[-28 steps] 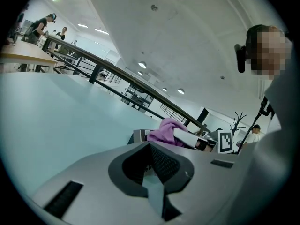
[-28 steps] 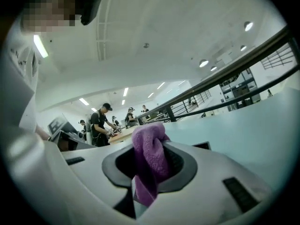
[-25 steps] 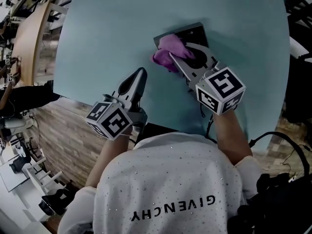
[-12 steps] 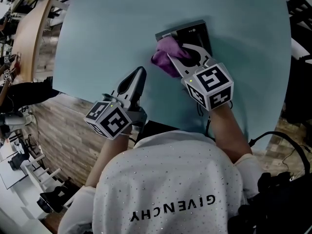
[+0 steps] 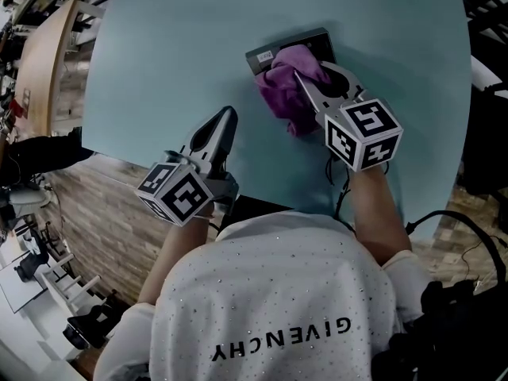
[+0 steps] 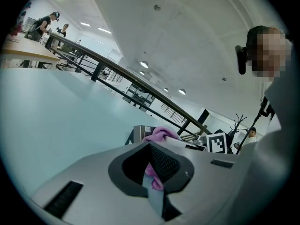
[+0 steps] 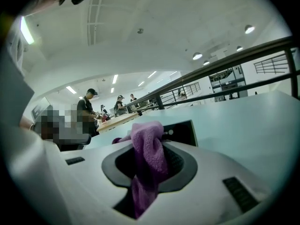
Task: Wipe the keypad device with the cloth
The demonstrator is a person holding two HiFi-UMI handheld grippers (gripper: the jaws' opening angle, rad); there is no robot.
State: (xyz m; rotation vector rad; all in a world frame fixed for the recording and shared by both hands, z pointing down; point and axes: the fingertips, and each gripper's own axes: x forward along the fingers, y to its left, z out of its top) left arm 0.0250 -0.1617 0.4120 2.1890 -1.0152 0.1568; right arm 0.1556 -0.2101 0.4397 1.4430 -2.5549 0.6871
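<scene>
Swung the right gripper [image 5: 305, 79] farther over the keypad device [image 5: 316, 41] since half a second ago, dragging the purple cloth [image 5: 287, 92] off the corner and across the dark face, likely to press the fabric flat for a wiping pass. Pinches a fold of cloth between jaws pressed almost together, bunched just ahead of the tips and trailing back beneath them onto the teal table [image 5: 175, 54], device directly in front. Holds the left gripper [image 5: 228, 121] well off to the side, jaws closed on nothing, probably to stay clear of the wiping.
</scene>
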